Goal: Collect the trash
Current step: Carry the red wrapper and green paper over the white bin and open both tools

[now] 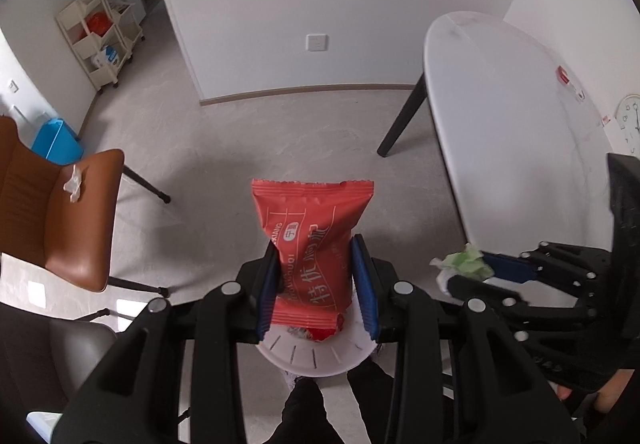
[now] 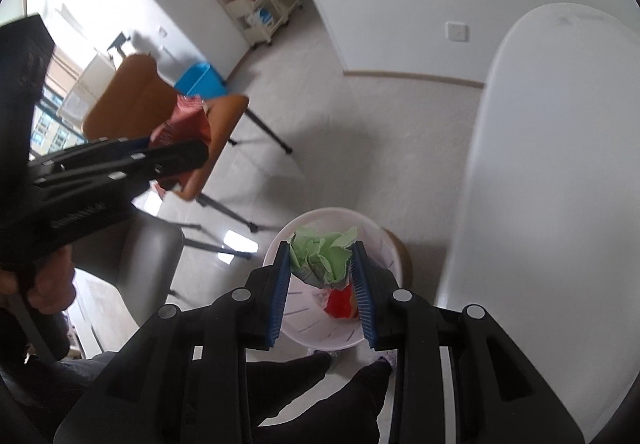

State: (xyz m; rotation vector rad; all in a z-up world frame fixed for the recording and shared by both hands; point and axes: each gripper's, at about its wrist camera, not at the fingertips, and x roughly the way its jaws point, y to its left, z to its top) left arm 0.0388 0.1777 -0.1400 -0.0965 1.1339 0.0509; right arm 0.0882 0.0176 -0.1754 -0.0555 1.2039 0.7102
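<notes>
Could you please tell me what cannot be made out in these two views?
- Bin contents: both views, tongs and held trash cover them.
- Red wrapper print: left view, pads cover part.
- Scrap on chair: left view, too small.
- Items on table: left view, tiny at the edge.

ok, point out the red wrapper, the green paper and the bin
red wrapper (image 1: 310, 244): left wrist view, middle of its printed face.
green paper (image 2: 322, 258): right wrist view, centre of the crumpled wad.
bin (image 2: 320, 340): right wrist view, near inner wall.

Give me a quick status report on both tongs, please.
Left tongs shut on red wrapper. Right tongs shut on green paper. Both over white bin; nothing blocking.
</notes>
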